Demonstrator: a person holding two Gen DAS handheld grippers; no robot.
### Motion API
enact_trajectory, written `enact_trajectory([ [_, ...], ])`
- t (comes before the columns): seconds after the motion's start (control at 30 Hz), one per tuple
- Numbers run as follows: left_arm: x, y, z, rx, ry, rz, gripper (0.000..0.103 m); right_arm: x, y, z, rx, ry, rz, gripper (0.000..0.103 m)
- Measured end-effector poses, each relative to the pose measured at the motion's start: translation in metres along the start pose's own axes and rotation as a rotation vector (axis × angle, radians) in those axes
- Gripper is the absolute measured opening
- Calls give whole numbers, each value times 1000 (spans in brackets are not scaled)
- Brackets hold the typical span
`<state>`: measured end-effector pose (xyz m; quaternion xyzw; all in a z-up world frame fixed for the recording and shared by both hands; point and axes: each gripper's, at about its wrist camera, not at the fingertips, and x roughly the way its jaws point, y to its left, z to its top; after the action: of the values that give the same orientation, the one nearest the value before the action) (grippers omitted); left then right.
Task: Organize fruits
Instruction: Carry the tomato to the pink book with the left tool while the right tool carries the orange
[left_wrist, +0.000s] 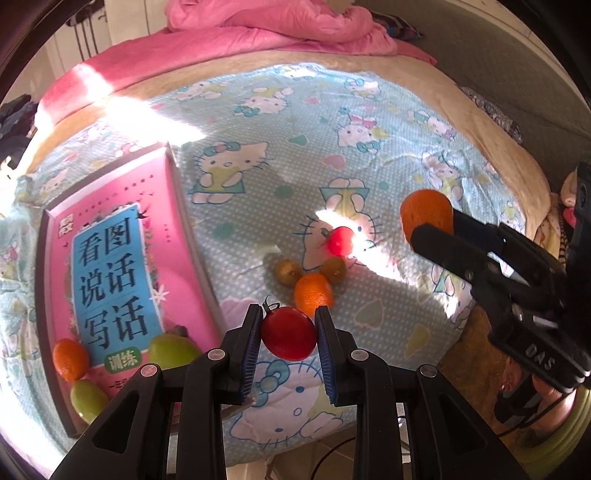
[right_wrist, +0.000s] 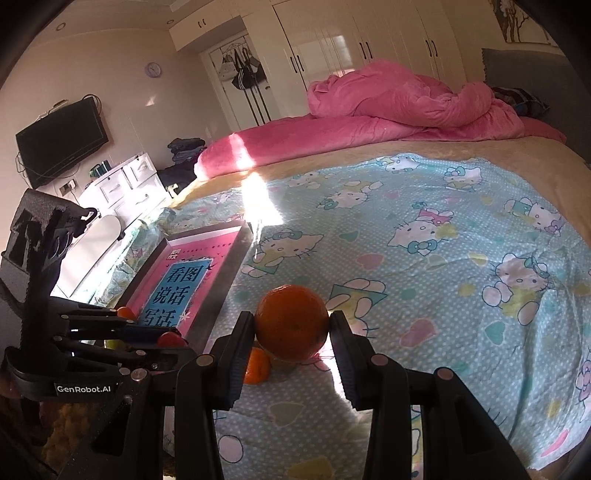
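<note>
So the left gripper (left_wrist: 288, 334) is clamped on a small red tomato (left_wrist: 289, 333), blue pads pressing both sides, stem curling off the top left. The right gripper (right_wrist: 292, 322) has its jaws squeezed on an orange (right_wrist: 291, 322), held up off the cartoon-cat sheet (left_wrist: 369, 155).

Still on the sheet, near the middle: another orange (left_wrist: 313, 293), two brownish-green fruits (left_wrist: 288, 272), and a second red tomato (left_wrist: 340, 240) sitting in a sun patch.

Over on the left is a pink tray (left_wrist: 122, 266) with blue lettering, and its near end already has an orange (left_wrist: 70, 359) and two green fruits (left_wrist: 88, 400) in it.
</note>
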<state>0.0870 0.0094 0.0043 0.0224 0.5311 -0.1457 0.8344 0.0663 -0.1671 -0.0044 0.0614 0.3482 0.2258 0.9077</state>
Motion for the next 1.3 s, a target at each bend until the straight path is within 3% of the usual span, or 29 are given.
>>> enact_trajectory([
  [0.67,-51,61,-22,-137,-121,31,30,-3,79,6,-107,-8,117,42],
  [1.3,-58,162,-57,-361,-137,74,30,30,145,-8,-238,78,183,42],
])
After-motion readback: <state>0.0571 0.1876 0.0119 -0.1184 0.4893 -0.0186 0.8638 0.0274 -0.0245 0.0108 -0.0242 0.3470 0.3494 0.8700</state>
